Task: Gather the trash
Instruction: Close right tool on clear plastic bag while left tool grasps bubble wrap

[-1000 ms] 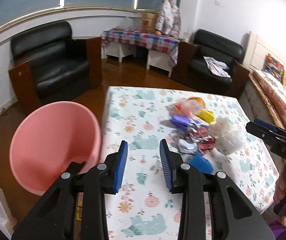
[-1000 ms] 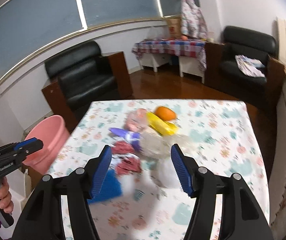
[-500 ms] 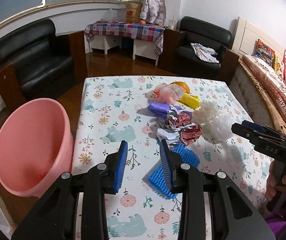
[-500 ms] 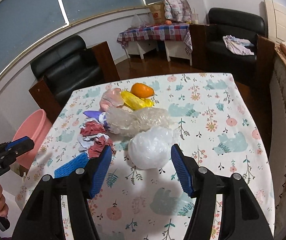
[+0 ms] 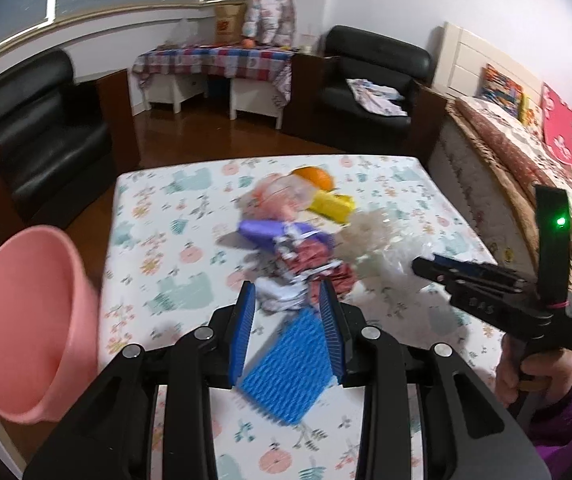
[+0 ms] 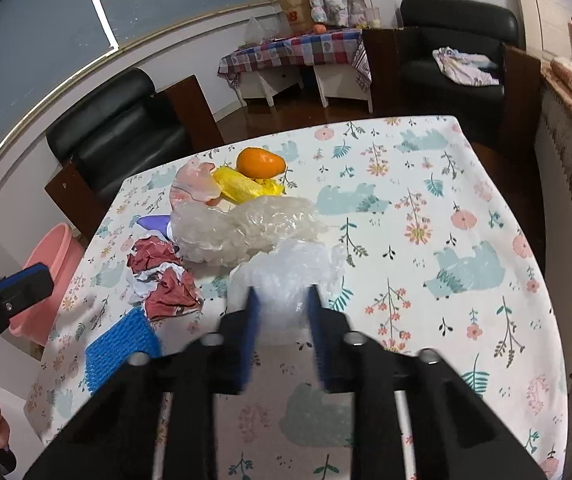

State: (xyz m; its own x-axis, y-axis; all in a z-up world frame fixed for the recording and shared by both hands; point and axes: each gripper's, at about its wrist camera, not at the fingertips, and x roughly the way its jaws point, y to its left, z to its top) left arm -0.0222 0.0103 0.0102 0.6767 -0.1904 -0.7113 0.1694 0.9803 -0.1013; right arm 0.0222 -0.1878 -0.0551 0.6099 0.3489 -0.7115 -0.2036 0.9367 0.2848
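Both grippers have dropped closer to the pile in the last moment: the right gripper (image 6: pixel 282 300), whose fingers stood wide around the white plastic wad (image 6: pixel 286 276) half a second ago, has drawn them in until they pinch its near end, while the left gripper (image 5: pixel 288 312) has slid forward so the blue foam net (image 5: pixel 290 368) lies between its fingers. Those left fingers are apart, nothing caught in them yet. The right pair looks clenched on the wad, though its motion blur leaves the firmness of the hold unclear. The trash sits bunched mid-table on the floral tablecloth (image 6: pixel 446 208): crumpled red-and-white paper (image 6: pixel 162 280), a clear crinkled bag (image 6: pixel 242 228), a yellow wrapper (image 6: pixel 242 190), a purple wrapper (image 5: pixel 270 230) and an orange (image 6: pixel 260 163) at the far end. The pink bucket (image 5: pixel 26 320) waits just off the table's left edge. To my eye, the wad should be lifted straight up so it doesn't drag the clear bag touching it. The foam net is flat and springy, so the left fingers ought to press down and bite its edge before closing, then swing left to the bucket.
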